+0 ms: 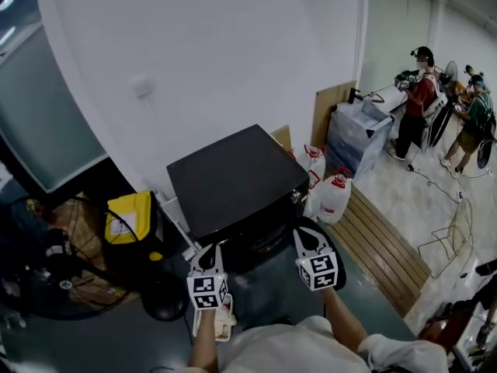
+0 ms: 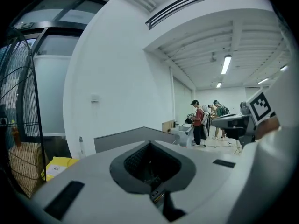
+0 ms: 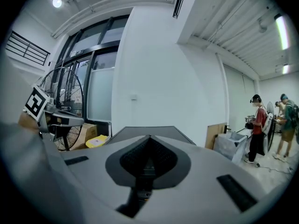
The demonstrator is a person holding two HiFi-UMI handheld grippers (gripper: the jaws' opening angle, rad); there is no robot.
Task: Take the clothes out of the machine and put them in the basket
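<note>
Both my claws are closed on nothing. My left claw (image 1: 204, 259) has its broad, smooth grey plastic jaws drawn together to a blunt point, and only the dark ribbed hollow behind the seam shows in the left gripper view (image 2: 149, 143). My right claw (image 1: 309, 243) is the same in the right gripper view (image 3: 149, 136): jaws met edge to edge, the cross-hatched pads folded into a dark diamond.

The machine (image 1: 233, 177) stands just ahead of both tips and a little below them. It is a boxy black cabinet with a flat, matte, square-cornered top. Its front faces me, and the rounded part there is too shadowed and too covered by my claws to read.

Off to the left of my left claw sits a glossy yellow plastic container (image 1: 130, 217), with the round wire cage of a fan (image 1: 46, 278) further left. To the right of my right claw stand translucent white jugs (image 1: 334, 196) with red caps, beside a run of pale wooden slats (image 1: 380, 243). Beyond the machine rises a plain white wall (image 1: 217, 53).
</note>
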